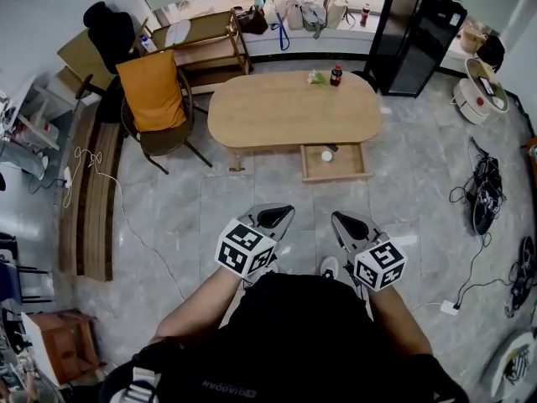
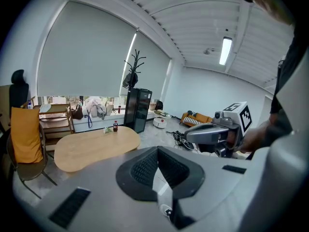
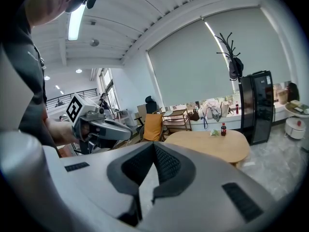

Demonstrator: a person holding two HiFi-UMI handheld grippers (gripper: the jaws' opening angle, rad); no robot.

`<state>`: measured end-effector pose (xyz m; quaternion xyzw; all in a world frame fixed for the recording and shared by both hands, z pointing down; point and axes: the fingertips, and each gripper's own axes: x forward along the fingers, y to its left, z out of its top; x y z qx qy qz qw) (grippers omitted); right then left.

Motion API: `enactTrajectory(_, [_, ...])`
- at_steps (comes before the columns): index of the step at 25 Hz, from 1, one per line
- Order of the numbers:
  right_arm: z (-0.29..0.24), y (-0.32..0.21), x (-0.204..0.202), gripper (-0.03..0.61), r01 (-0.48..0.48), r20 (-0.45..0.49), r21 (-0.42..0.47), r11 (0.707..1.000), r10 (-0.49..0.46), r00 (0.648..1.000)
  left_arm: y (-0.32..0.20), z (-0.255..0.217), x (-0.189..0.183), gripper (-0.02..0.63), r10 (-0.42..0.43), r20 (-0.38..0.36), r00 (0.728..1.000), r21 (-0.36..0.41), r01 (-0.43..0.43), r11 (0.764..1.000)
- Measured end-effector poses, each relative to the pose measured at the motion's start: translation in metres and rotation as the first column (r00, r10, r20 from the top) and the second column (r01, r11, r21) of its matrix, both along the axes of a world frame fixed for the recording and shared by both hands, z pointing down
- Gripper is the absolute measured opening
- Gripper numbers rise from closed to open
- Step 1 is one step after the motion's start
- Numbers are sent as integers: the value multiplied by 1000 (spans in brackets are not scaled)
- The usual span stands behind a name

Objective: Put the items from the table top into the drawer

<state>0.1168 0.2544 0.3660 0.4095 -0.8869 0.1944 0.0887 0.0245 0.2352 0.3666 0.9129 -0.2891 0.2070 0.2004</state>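
A dark cola bottle [image 1: 336, 75] and a small green-and-white item [image 1: 316, 77] stand at the far edge of the oval wooden table [image 1: 277, 116]. Under its near side the drawer [image 1: 359, 164] is pulled out, with a white round item [image 1: 326, 155] and a small dark item [image 1: 332, 148] inside. My left gripper [image 1: 277, 217] and right gripper [image 1: 344, 223] are held side by side in front of my body, well short of the table, both shut and empty. The left gripper view shows the table [image 2: 87, 151] and bottle [image 2: 115, 126] far off; so does the right gripper view, with its bottle [image 3: 223, 129].
A chair with an orange cushion [image 1: 153, 99] stands left of the table, with a wooden shelf [image 1: 205, 44] behind it. A black cabinet [image 1: 417, 34] is at the back right. Cables [image 1: 487, 196] lie on the floor to the right, and a long wooden bench [image 1: 92, 187] runs along the left.
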Motion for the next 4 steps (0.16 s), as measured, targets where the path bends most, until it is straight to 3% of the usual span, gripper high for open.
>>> enactTrajectory(4, [1, 0, 5, 3, 9, -3, -3, 1000, -9, 1000, 0, -2, 10, 5, 8, -4, 1000, 8, -8, 1000])
